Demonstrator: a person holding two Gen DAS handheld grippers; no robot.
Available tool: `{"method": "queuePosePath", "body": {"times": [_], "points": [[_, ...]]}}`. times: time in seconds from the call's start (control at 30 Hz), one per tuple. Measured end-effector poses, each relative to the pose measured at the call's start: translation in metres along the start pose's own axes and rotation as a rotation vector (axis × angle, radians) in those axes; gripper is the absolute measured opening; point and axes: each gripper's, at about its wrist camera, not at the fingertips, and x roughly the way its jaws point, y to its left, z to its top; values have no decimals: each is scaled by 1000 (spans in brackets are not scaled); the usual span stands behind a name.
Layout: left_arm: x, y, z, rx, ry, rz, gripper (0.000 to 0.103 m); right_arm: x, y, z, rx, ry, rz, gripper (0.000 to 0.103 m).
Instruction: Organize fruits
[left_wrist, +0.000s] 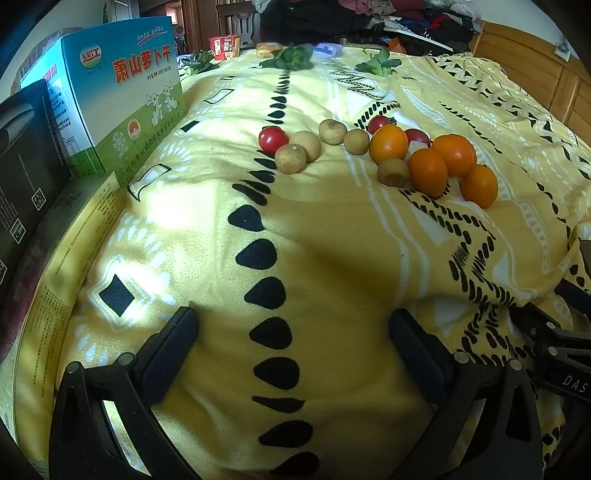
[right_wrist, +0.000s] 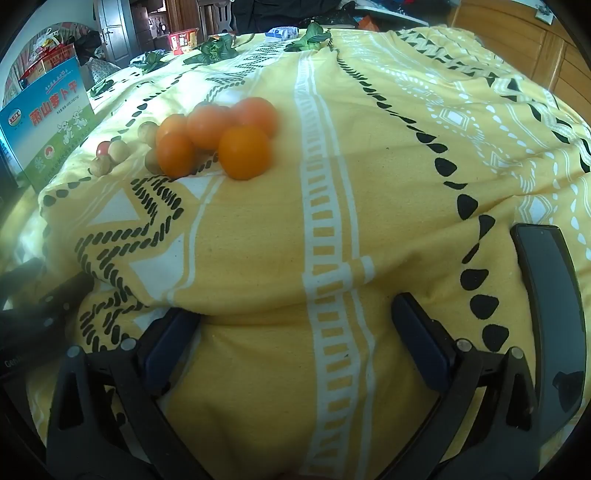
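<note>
Both claws hang released and empty over the yellow patterned blanket (left_wrist: 314, 236): the left gripper (left_wrist: 291, 332) has its jaws spread wide with only cloth between them, and the right gripper (right_wrist: 295, 328) is the same, grasping nothing. From the left gripper, going left to right, the fruit sits well ahead at about twelve to one o'clock: a red cherry tomato (left_wrist: 272, 139) touching two brown longans (left_wrist: 297, 152), then two more longans (left_wrist: 343, 136), a second tomato (left_wrist: 379, 123) behind, and the cluster of orange kumquats (left_wrist: 443, 162) with one longan (left_wrist: 392, 172) tucked against them. From the right gripper the same kumquats (right_wrist: 218, 136) lie at about eleven o'clock, the small brown and red fruit farther left at ten. Sorting by kind looks barely begun, since the kinds touch and mix. A good first pick is probably an outlying fruit, such as the near right kumquat (right_wrist: 243, 152), approached from above with jaws straddling it so neighbours do not roll on the soft cloth. A blue-green carton (left_wrist: 122, 99) stands at ten o'clock.
</note>
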Motion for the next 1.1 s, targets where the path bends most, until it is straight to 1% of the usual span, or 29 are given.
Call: {"method": "queuePosePath", "body": {"times": [0.47, 0.67, 1.1], "points": [[0, -4, 0, 19, -3, 25, 103, 1, 0, 1, 1, 3, 1, 103], [1, -1, 1, 11, 0, 11, 103, 0, -2, 0, 2, 2, 3, 103], [1, -2, 1, 13, 0, 14, 103, -1, -2, 0, 5, 0, 7, 103]]}}
